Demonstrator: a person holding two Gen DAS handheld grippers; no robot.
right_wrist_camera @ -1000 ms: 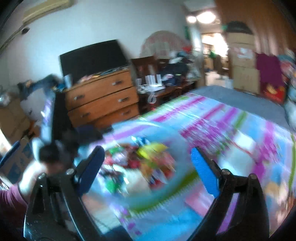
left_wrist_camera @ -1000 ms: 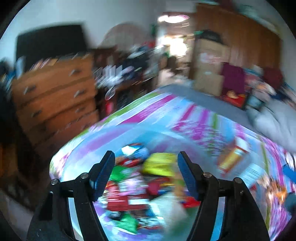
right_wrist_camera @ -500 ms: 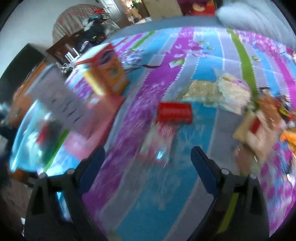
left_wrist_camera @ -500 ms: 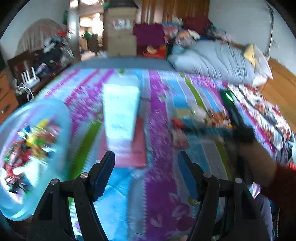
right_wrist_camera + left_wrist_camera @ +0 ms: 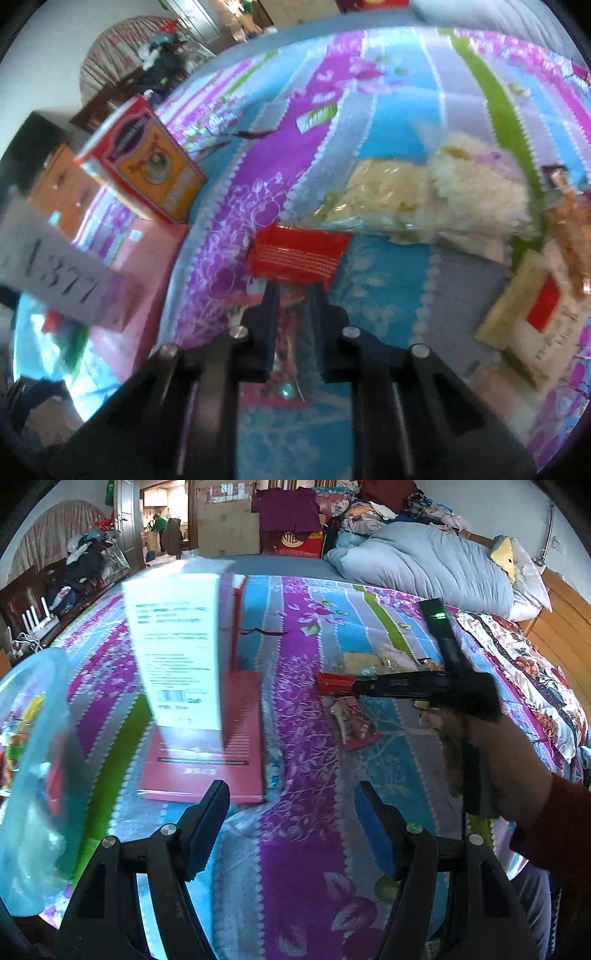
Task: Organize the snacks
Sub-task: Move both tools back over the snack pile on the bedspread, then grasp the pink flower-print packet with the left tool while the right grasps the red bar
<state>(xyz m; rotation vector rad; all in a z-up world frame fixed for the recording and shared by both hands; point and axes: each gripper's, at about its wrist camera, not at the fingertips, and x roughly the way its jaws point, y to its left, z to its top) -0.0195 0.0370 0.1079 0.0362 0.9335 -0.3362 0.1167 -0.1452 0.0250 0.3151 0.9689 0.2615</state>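
Note:
My right gripper [image 5: 293,284] is shut on a small red snack packet [image 5: 297,254] and holds it just above the striped bedspread; the same gripper with the red packet [image 5: 334,684] shows in the left wrist view. A pink wrapped snack [image 5: 354,722] lies below it. My left gripper [image 5: 291,805] is open and empty over the near bed edge. A clear blue tub [image 5: 33,775] of several snacks sits at the left.
An upright snack box [image 5: 177,646] stands on a flat pink box [image 5: 210,753]. Clear bags of pale snacks [image 5: 436,188] and a beige packet [image 5: 535,317] lie to the right. A grey duvet [image 5: 424,565] is heaped at the bed's far end.
Both views swung from the tub to the bed's middle. My right gripper went from wide open to shut on the red packet. The left gripper stayed open.

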